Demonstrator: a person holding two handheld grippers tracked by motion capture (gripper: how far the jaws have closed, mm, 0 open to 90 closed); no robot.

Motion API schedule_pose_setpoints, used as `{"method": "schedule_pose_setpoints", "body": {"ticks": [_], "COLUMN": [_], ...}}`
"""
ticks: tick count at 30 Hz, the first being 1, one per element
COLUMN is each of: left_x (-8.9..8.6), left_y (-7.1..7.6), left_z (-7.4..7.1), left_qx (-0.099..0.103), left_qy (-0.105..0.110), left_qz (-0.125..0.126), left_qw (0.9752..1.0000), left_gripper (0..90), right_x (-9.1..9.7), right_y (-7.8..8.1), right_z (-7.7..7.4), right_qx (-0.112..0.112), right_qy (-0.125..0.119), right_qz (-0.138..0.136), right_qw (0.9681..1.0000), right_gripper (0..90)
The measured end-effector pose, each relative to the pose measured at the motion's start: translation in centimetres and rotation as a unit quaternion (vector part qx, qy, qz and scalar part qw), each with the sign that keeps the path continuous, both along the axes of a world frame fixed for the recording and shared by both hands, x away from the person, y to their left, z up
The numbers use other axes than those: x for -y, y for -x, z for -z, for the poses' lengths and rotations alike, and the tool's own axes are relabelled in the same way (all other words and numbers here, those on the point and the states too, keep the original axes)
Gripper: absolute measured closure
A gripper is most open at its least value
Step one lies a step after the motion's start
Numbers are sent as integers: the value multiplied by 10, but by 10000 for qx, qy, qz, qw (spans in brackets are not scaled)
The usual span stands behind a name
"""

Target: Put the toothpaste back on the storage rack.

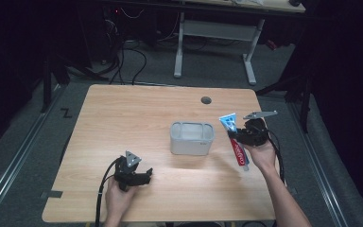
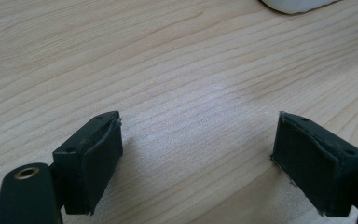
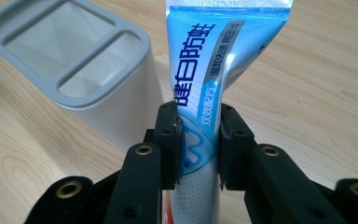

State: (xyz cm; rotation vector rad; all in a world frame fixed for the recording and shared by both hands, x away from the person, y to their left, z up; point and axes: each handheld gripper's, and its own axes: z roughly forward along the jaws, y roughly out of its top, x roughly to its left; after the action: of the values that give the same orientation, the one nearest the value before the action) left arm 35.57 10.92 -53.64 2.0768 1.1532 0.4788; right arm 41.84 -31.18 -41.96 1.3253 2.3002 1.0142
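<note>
The toothpaste tube (image 3: 200, 84) is clamped in the right gripper (image 3: 198, 140), whose jaws press on either side of its lower body while the flat crimped end stands up and away from the hand. In the high view the tube (image 1: 234, 137) hangs above the right side of the tabletop (image 1: 123, 118), just beside the grey holder (image 1: 192, 138), its red cap end down near the person's right hand (image 1: 261, 155). Gripping it low on the body leaves most of the tube free, which I judge would suit lowering one end into a slot without the jaws striking the rim.

The holder (image 3: 74, 70) stands upright near the middle of the tabletop. Its top is divided into compartments: one large opening flanked by narrower slots along its edges, as the right gripper view shows. As far as can be seen, all of them look empty; the bottoms are pale and no object rises above the rim.

The left gripper (image 2: 196, 158) rests low over bare wood at the near left, its jaws wide apart with nothing between them. In the high view this gripper (image 1: 132, 172) sits well apart from the holder, held in the left hand (image 1: 118, 196), probably parked out of the way or ready to steady the holder if it shifts.
</note>
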Motion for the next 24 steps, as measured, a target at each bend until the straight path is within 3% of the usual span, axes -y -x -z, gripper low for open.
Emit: {"method": "schedule_pose_setpoints", "body": {"ticks": [11, 18, 24], "left_x": [0, 0, 0], "left_y": [0, 0, 0], "left_z": [0, 0, 0], "left_qx": [0, 1, 0], "left_qy": [1, 1, 1], "left_qz": [-2, -1, 0], "left_qw": [10000, 10000, 10000], "left_gripper": [161, 161, 161], "right_x": [-3, -8, -16], "right_y": [13, 15, 15], "right_z": [-14, -27, -36], "right_qx": [194, 384, 524], "right_qy": [-210, -254, -434], "right_qz": [-216, -325, -479], "right_qw": [9994, 9984, 9965], "right_gripper": [731, 732, 732]}}
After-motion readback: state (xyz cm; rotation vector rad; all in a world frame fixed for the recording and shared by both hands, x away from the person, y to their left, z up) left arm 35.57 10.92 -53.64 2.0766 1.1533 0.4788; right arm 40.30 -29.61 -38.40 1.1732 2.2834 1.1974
